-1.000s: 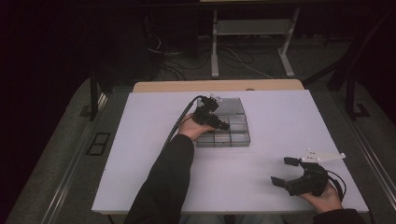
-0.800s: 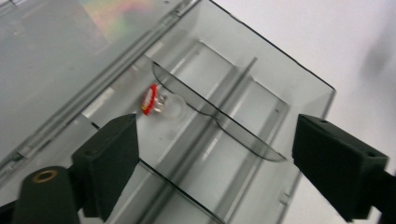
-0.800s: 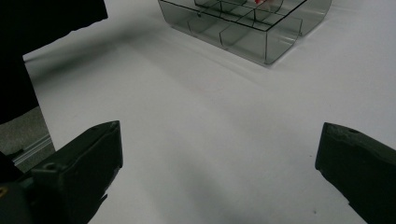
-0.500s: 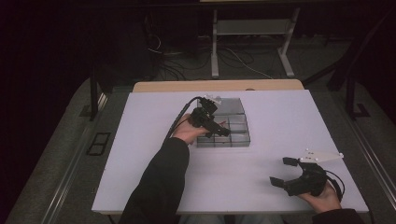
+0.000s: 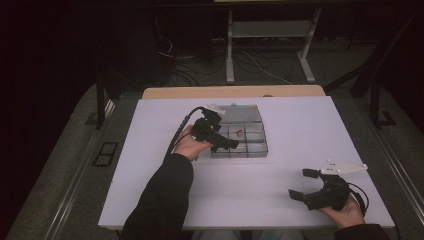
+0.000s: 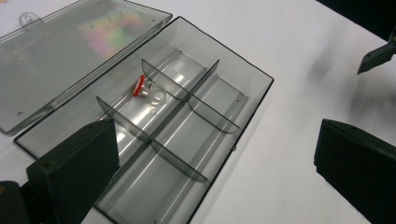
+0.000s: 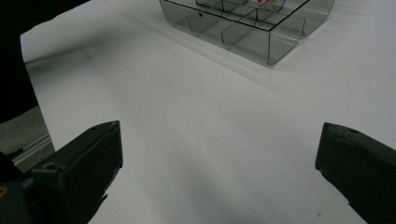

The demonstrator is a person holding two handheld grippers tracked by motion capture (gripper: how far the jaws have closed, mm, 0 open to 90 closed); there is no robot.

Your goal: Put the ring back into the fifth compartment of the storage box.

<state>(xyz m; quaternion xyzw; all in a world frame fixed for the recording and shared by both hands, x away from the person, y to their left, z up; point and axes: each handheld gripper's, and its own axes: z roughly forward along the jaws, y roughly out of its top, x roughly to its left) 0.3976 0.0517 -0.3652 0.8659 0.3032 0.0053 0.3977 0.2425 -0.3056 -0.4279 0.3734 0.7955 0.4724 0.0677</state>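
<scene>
A clear grey compartment box lies at the table's middle, its lid folded flat behind it. A small red and clear piece rests in one middle compartment. My left gripper hovers over the box's near left part, open, with nothing between its jaws. At the near right of the table my right gripper is held low, open and empty, and points toward the box.
The white table top has bare room all around the box. A wooden strip runs along its far edge. My left sleeve reaches in across the near left. Grey floor and cables lie beyond.
My left gripper has drawn back from the far side of the box toward its near left part. The right gripper has stayed put.
</scene>
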